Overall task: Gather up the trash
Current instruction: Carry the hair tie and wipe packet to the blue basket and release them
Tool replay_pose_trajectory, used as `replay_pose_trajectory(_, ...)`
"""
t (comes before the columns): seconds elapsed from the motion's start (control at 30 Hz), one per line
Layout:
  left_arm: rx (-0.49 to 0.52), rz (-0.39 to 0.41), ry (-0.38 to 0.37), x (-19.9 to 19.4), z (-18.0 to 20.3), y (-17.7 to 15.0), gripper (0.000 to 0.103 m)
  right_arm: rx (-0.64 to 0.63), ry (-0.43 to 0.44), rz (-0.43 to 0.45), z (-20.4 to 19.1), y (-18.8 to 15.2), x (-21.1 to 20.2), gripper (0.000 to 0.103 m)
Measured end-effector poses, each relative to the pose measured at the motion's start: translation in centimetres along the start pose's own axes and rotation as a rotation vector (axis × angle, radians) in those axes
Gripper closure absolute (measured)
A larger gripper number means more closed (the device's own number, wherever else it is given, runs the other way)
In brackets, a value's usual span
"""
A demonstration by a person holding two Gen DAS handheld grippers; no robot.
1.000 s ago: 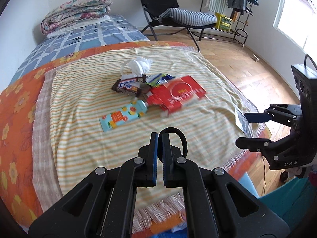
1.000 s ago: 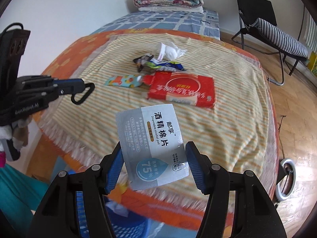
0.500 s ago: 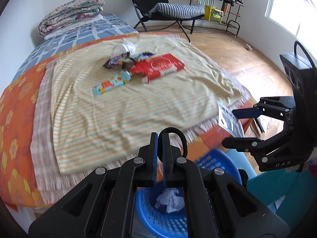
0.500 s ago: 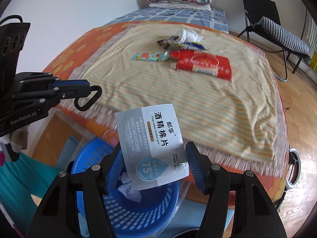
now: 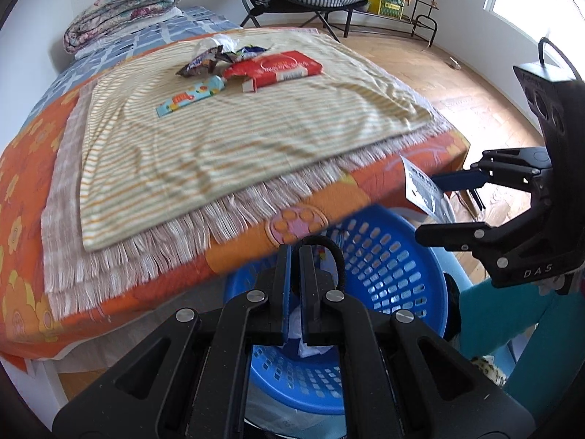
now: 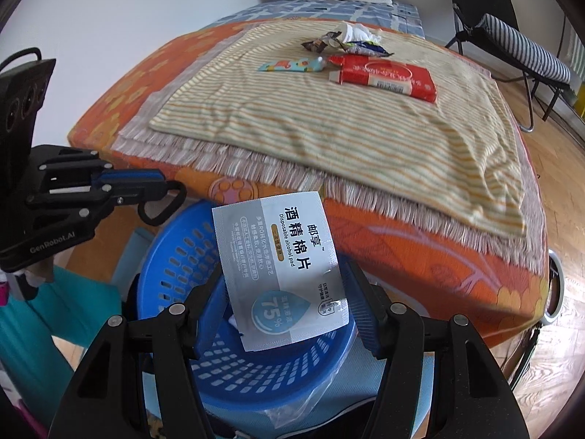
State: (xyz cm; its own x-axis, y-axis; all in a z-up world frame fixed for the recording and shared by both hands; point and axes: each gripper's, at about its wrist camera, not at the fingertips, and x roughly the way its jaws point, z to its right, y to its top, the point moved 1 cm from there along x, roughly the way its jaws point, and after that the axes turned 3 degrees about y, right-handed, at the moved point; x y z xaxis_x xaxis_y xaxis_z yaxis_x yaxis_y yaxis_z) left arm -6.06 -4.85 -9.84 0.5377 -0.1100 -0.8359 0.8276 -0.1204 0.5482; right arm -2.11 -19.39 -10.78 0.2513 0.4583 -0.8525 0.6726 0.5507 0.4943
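Foil-grey alcohol pad packet (image 6: 283, 274) sits between the fingers of my right tool (image 6: 289, 311), jaws spread only as wide as the packet and holding it by its edges, upright, print facing the camera. Compared with a second ago, when the packet hung over the striped blanket, it now hangs directly above the blue basket (image 6: 175, 256); both tools have dropped off the edge of the bed (image 6: 420, 256) toward the floor. Meaning for the task: carry phase looks finished, release is the step in hand.

Left tool (image 5: 295, 292): jaws nearly together, nothing gripped that I can see; a black loop (image 5: 331, 252) rides at its tip. It hovers over the near rim of the basket, apart from the packet.

Basket already contains white crumpled paper (image 5: 307, 347), and a clear liner shows at its lower edge.

On the bed, well apart from both tools: red box (image 6: 387, 77), teal patterned tube (image 6: 289, 66), brown wrapper (image 6: 317, 44), white tissue wad (image 6: 356, 33), blue wrapper (image 6: 365, 48). My judgement: five pieces remain after this drop.
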Motion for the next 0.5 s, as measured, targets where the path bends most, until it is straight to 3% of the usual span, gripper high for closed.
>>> replay_pose_trajectory(0.5, -0.010, -0.047, -0.017, 1.3, 0.5, -2.4, 0.101, 0.032, 0.026, -0.025, -0.3, -2.1, 0.8, 0.042)
